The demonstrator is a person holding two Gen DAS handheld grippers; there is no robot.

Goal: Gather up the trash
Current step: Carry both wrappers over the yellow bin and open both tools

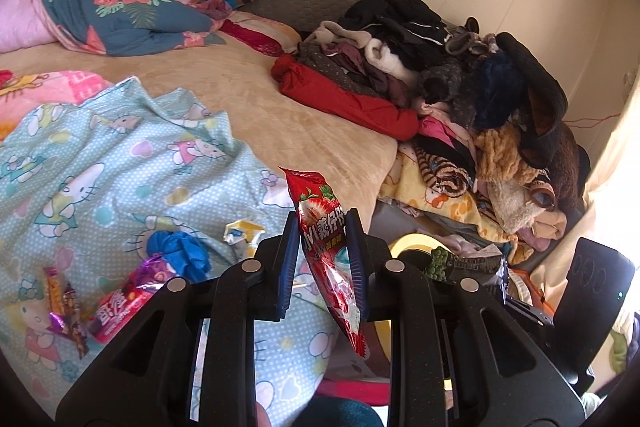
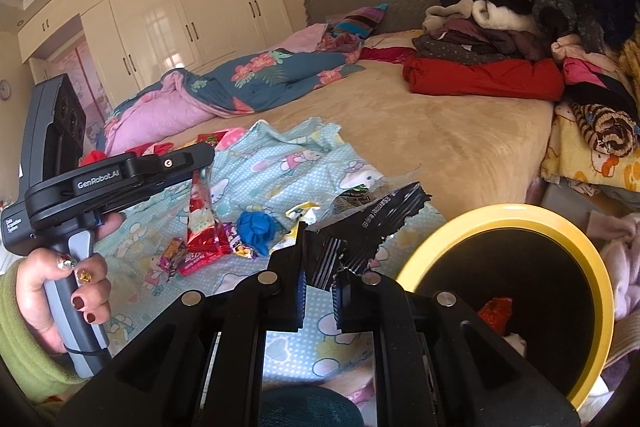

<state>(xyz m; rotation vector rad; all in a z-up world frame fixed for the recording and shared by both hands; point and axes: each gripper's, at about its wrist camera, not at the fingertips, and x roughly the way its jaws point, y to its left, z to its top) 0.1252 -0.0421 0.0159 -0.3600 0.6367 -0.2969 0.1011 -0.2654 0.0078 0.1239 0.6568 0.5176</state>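
1. Carrying both catches: my right gripper (image 2: 320, 269) is clamped on a torn black wrapper (image 2: 374, 227), my left gripper (image 1: 322, 239) nearly closed on a red strawberry wrapper (image 1: 326, 239)
2. I'd centre each over the yellow-rimmed bin (image 2: 532, 217) just beside the bed before releasing
3. More wrappers (image 1: 116, 301) lie on the Hello Kitty sheet (image 1: 100, 167)

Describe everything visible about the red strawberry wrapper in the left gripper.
The red strawberry wrapper is a long, glossy plastic snack packet, printed with strawberries, white Chinese characters and a pale patch lower down. It looks flat and crinkled, probably empty. It stands roughly upright, tilted, its zigzag-cut ends sticking out above and below the fingers. The left gripper is shut on its middle, with both blue pads pressing its sides. It is held clear above the Hello Kitty sheet, touching nothing else.
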